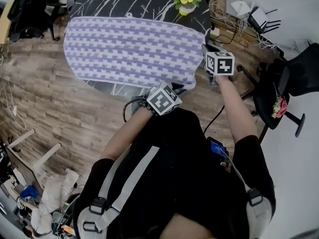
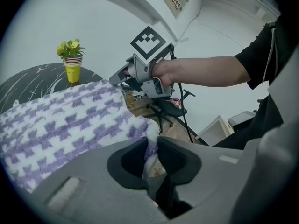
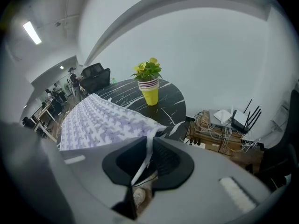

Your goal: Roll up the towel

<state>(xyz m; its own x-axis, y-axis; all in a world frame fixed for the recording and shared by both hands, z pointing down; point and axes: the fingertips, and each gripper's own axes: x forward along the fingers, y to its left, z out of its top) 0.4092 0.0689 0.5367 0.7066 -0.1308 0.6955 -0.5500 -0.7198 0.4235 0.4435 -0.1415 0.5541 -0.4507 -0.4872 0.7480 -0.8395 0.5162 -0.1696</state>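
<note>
Purple-and-white checked terry towel (image 1: 129, 51) is lying spread across the black marble worktop (image 1: 114, 1), beside the yellow flower cup (image 1: 186, 4). The right tongs (image 3: 148, 154) are pinching the corner nearest that cup and the left tongs (image 2: 150, 149) the one farther from it, seemingly tensioning the edge to start the roll.

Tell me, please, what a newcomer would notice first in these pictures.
The purple-and-white patterned towel catches the eye first, spread wide over the black marble table. The left hand-held gripper and the right hand-held gripper each pinch a corner of the towel's end nearest the person. A yellow pot of flowers stands on the table past the towel, on the right gripper's side.
</note>
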